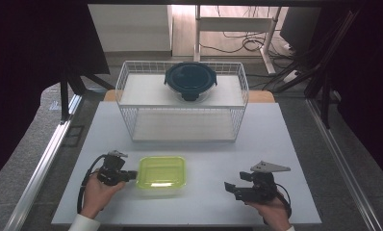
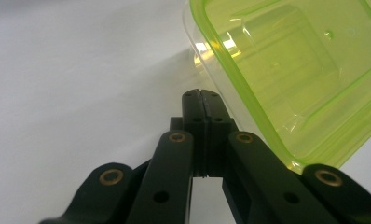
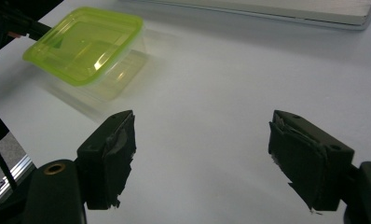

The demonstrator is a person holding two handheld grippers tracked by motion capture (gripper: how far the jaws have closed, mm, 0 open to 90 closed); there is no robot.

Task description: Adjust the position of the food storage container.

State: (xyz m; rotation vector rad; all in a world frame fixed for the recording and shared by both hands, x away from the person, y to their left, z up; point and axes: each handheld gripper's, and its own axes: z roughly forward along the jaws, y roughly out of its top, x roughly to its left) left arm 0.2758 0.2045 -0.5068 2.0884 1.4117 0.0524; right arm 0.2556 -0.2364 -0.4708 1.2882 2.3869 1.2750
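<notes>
A clear plastic box with a lime-green lid (image 1: 161, 172) sits on the white table near its front edge. My left gripper (image 1: 132, 175) is shut with nothing between its jaws, and its tip lies against the box's left side. In the left gripper view the closed jaws (image 2: 202, 95) meet just under the green lid (image 2: 295, 70). My right gripper (image 1: 230, 187) rests open on the table to the right, well apart from the box. In the right gripper view both black pads (image 3: 116, 154) stand wide, with the green-lidded box (image 3: 85, 44) farther off at upper left.
A white wire basket rack (image 1: 182, 103) stands at the back of the table. A round dark-lidded container (image 1: 190, 79) sits on its upper shelf. Metal rails (image 1: 45, 159) run along both table sides. White tabletop (image 1: 209, 154) lies between the rack and the grippers.
</notes>
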